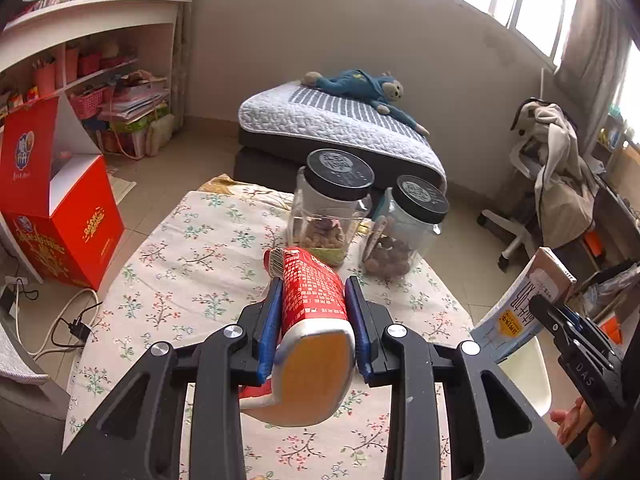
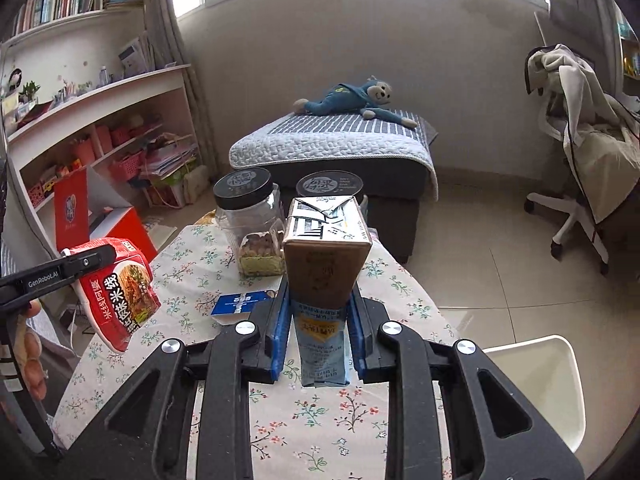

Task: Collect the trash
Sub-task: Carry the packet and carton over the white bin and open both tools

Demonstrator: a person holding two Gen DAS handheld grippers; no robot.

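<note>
My left gripper (image 1: 314, 286) is shut on a crushed red instant-noodle cup (image 1: 316, 320), held above the floral tablecloth (image 1: 192, 264). In the right wrist view the same cup (image 2: 120, 296) hangs at the left under the left gripper (image 2: 104, 258), with a person's hand behind it. My right gripper (image 2: 319, 286) is shut on a brown and blue drink carton (image 2: 324, 272), lifted over the table. The left wrist view shows that carton (image 1: 528, 300) at the right edge. A small blue and white packet (image 2: 240, 304) lies on the cloth.
Two clear jars with black lids (image 1: 332, 208) (image 1: 408, 228) stand at the table's far end. An open red box (image 1: 68, 220) sits on the floor to the left, with cables beside it. A white chair (image 2: 536, 380) stands at the right. A bed with a plush monkey (image 2: 352, 96) lies beyond.
</note>
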